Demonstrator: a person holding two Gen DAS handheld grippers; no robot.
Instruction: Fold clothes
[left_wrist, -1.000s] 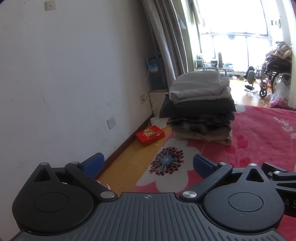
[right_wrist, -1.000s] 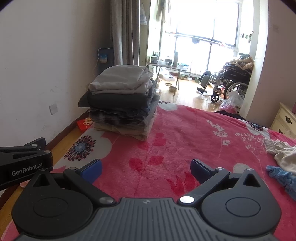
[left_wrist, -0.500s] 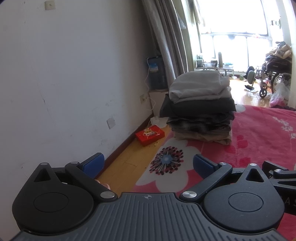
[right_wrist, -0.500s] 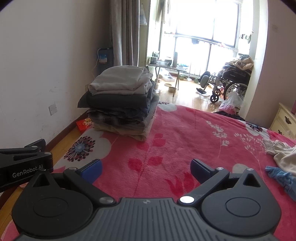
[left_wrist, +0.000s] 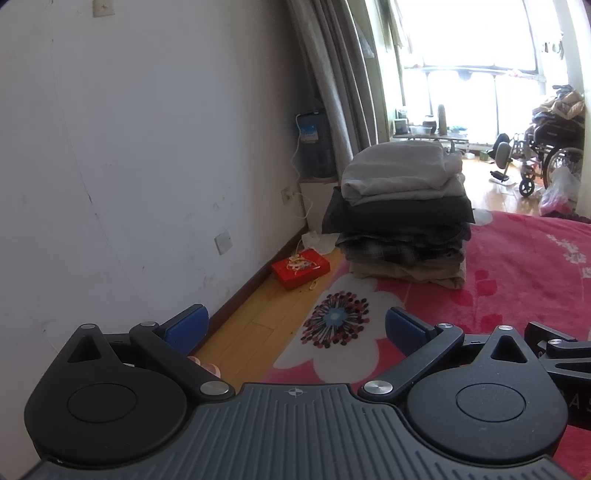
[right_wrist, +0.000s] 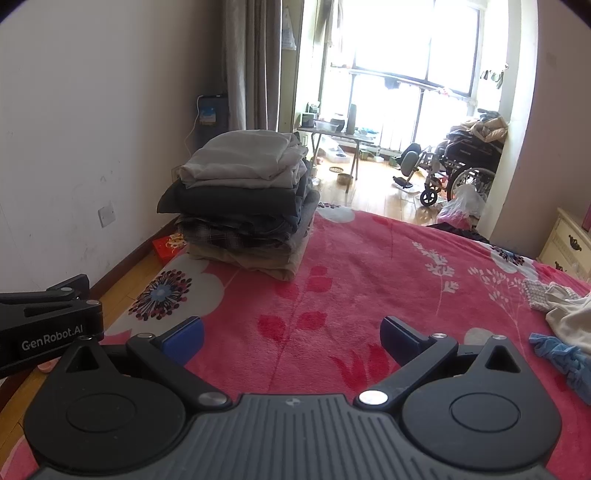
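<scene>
Nothing has shifted: both my left gripper and right gripper stay wide, empty; folded stack upper left, loose clothes right edge.

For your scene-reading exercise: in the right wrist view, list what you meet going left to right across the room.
Left claw → red box → stack of folded clothes → folding table → wheelchair → unfolded clothes.

Both grippers hang side by side above the bed, apparently level: left gripper and right gripper spread wide, gripping nothing.
</scene>
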